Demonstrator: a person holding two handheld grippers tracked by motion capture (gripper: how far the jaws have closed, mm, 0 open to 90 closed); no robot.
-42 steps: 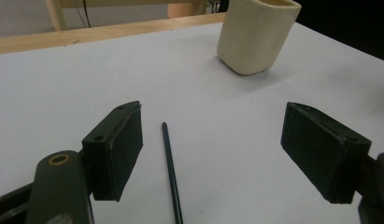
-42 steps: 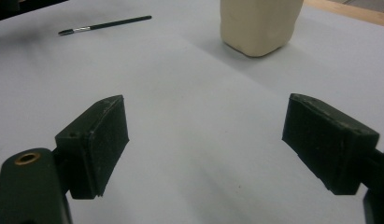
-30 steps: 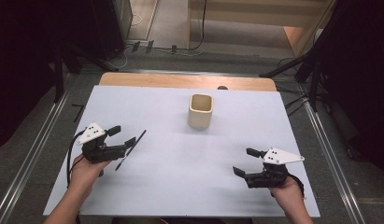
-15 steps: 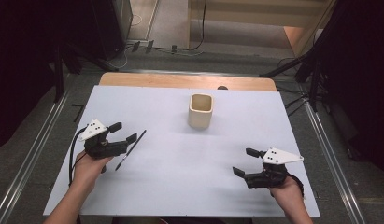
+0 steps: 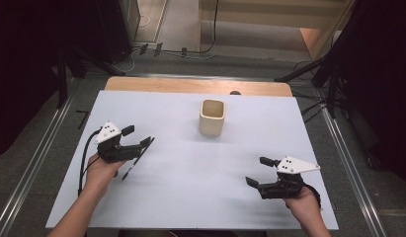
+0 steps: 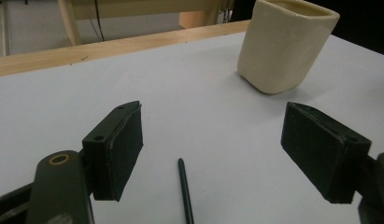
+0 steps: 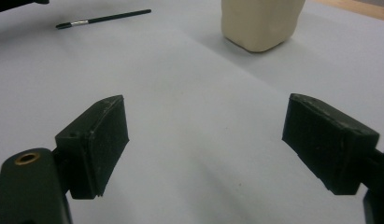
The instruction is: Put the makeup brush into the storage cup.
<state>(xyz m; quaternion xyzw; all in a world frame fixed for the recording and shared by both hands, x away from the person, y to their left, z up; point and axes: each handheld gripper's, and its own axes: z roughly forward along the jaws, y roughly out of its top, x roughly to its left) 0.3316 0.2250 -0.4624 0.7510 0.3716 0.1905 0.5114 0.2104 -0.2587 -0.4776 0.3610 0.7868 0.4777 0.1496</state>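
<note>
A thin dark paintbrush (image 5: 128, 170) lies on the white table sheet (image 5: 190, 173) at the left. My left gripper (image 5: 138, 136) hovers over the brush's far part, open. In the left gripper view the brush's handle end (image 6: 184, 186) lies on the sheet between the wide-open jaws of the left gripper (image 6: 213, 116), touching neither. A cream square cup (image 5: 212, 117) stands upright at the middle back, and the same cup (image 6: 285, 44) shows ahead to the right. My right gripper (image 5: 259, 171) rests open at the front right with nothing between its fingers.
A wooden strip (image 5: 198, 86) runs along the table's far edge, with a small dark spot (image 5: 235, 92) on it. From the right gripper (image 7: 206, 105) I see the brush (image 7: 103, 18) far left and the cup (image 7: 259, 23) ahead. Metal rails flank the table.
My left gripper has moved right and forward until its open jaws straddle the brush. The right gripper, cup and brush have stayed put.
</note>
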